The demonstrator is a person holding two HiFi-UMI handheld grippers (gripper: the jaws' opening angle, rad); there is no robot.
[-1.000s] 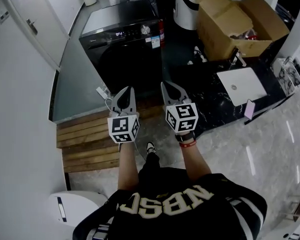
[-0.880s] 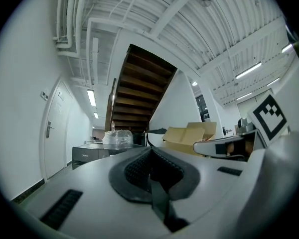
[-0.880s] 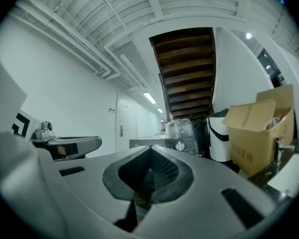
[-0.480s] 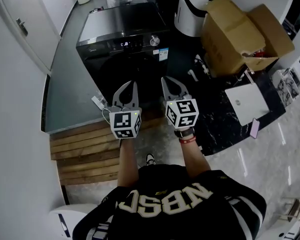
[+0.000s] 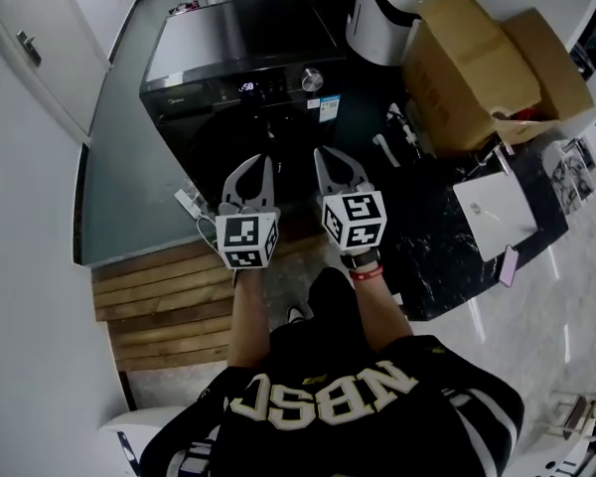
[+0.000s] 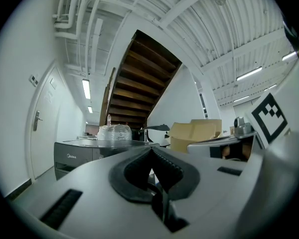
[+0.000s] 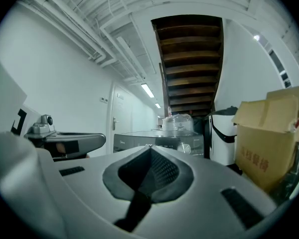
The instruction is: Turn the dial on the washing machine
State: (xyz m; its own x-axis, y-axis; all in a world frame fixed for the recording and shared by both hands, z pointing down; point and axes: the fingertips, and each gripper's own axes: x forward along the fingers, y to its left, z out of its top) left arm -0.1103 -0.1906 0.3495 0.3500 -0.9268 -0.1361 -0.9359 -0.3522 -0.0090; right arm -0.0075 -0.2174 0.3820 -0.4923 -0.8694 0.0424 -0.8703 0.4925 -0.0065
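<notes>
A black front-loading washing machine (image 5: 240,78) stands ahead of me, with a round silver dial (image 5: 313,79) on the right of its control panel. The dial (image 7: 185,147) also shows in the right gripper view, just past the jaws. My left gripper (image 5: 248,171) and right gripper (image 5: 329,163) are held side by side in front of the machine's door, short of the panel. Both are shut with nothing between their jaws. In the left gripper view the machine (image 6: 77,152) sits at the left behind the shut left gripper (image 6: 151,153).
A wooden slatted step (image 5: 164,301) lies at my feet, with a white power strip (image 5: 190,204) at the machine's base. An open cardboard box (image 5: 487,63) and a white appliance (image 5: 387,13) stand to the right. A white door (image 5: 30,48) is at the left.
I have stepped closer to the washing machine, which now sits lower and larger in the head view. Both grippers stay shut and side by side.
</notes>
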